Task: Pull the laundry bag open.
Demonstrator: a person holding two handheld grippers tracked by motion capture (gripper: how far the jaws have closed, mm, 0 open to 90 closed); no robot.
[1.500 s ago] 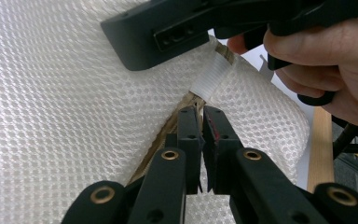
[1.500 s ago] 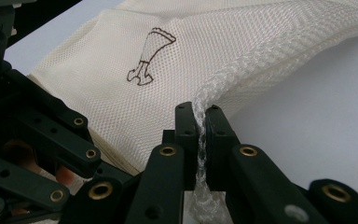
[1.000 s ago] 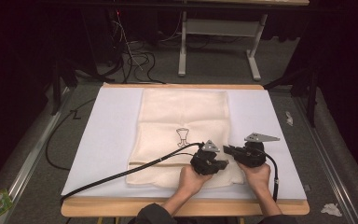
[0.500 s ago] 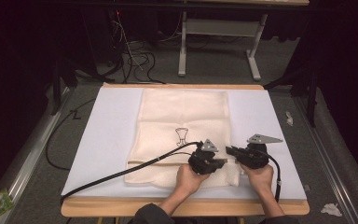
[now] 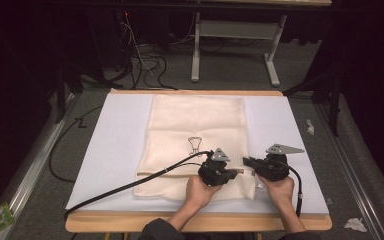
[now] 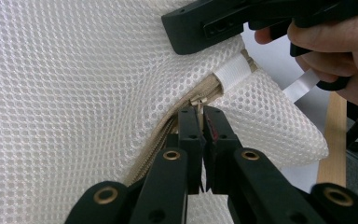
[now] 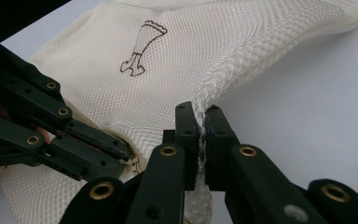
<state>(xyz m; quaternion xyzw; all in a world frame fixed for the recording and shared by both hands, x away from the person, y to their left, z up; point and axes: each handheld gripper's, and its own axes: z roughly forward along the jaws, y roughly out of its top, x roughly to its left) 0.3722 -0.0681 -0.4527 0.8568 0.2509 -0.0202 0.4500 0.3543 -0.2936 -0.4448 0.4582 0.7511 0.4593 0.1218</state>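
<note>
My left gripper (image 6: 200, 116) is clamped narrow on the zipper pull (image 6: 196, 101) of the mesh laundry bag (image 5: 195, 130), right where the beige zipper tape (image 6: 186, 109) runs under the mesh toward a white fabric tab (image 6: 235, 72) at the zipper's end. My right gripper (image 7: 200, 122) is pinched tight on the bag's side seam (image 7: 214, 86), with mesh bunched between its jaws. In the high view both grippers sit at the bag's near right corner, the left gripper (image 5: 219, 169) just beside the right gripper (image 5: 260, 165), their tips close together over the zipper line.

The bag lies flat on the white mat (image 5: 110, 150), lengthwise away from me, a small dark printed figure (image 5: 195, 145) near its middle. Its far edge nearly reaches the far edge of the mat; its near edge lies just short of the wooden table edge (image 5: 130, 225) in front of me. White mat is bare on the left of the bag and in a narrower strip on the right. The left gripper's cable (image 5: 130, 186) trails across the bag's near left part and off the table's left corner. Beyond the table stand a grey table frame (image 5: 235, 45) and loose floor cables (image 5: 140, 62).
</note>
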